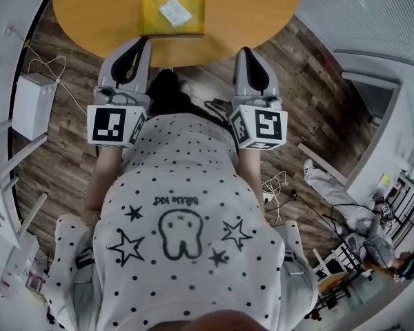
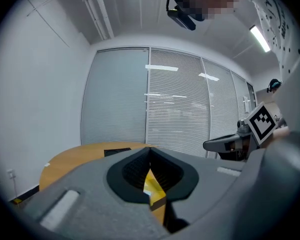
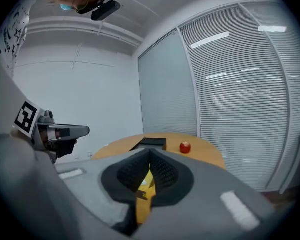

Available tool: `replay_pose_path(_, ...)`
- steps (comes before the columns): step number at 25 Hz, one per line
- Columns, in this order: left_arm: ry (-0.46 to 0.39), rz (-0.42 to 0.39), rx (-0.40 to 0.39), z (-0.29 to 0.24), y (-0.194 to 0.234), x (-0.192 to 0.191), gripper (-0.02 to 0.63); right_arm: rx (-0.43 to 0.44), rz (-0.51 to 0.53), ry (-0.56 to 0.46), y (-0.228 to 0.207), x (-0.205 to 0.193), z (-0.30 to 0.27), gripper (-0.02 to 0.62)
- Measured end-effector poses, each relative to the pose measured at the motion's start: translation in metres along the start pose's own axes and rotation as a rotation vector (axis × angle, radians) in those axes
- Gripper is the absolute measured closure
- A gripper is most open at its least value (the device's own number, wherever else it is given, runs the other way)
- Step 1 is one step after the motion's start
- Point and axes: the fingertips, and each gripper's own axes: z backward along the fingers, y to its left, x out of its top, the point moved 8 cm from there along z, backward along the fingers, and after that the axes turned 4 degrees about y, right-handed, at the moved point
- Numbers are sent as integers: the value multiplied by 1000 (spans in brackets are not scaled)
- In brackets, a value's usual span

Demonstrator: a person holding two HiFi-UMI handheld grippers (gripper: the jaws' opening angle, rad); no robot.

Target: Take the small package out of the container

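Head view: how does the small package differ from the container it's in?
The container is yellow; the small package is white. The container is far larger, and the small package covers only part of its floor. The container sits square to the view, while the small package lies askew inside it. Both rest on the wooden table.

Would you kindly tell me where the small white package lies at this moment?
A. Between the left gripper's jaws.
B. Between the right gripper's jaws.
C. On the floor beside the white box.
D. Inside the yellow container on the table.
D: in the head view the small package lies flat inside the yellow container on the round table, while the left gripper and right gripper hang short of it, jaws together on nothing.
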Motion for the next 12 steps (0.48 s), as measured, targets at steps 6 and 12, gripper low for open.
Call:
replay_pose_path(6,22,16,-31,-52,61,1,597,-9,-16,27,10,18,-72,591)
replay_pose_path(12,23,29,-61,-70,116,-7,597,-34,-4,30,36,27,-120,591)
